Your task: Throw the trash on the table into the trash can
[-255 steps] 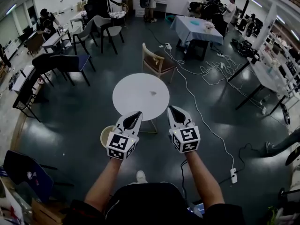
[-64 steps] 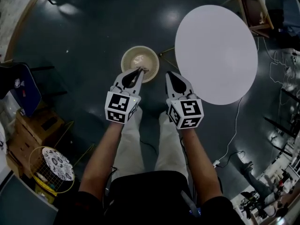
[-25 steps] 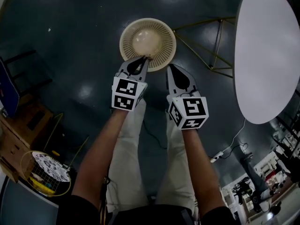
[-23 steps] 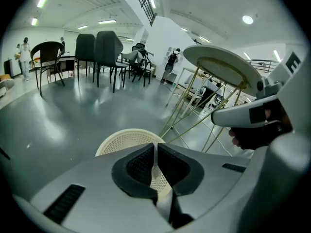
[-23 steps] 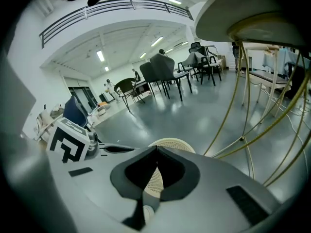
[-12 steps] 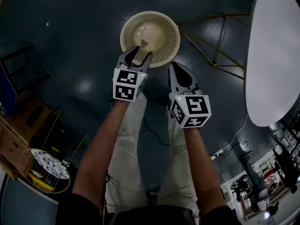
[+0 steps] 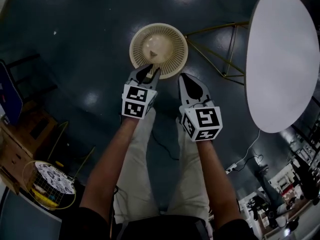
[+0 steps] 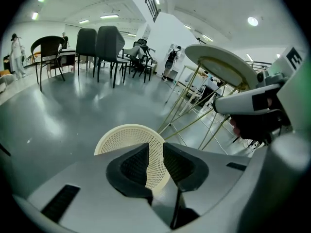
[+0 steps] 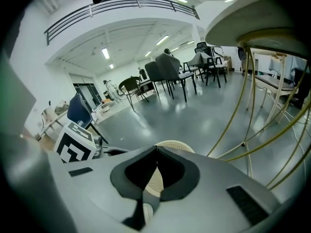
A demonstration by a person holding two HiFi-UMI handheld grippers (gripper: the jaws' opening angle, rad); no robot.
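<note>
Dark glossy floor (image 7: 75,44) fills the head view; the scrap (image 7: 152,53) lies inside the trash can (image 7: 175,36), near the left gripper (image 7: 149,74), and the table (image 7: 282,59) looks bare, so the drop seems done and pulling back comes next. Only the left gripper view shows its jaws half apart; they have just been closing, with nothing between them. The right gripper view shows the right gripper (image 9: 156,152) pinched together, empty.
</note>
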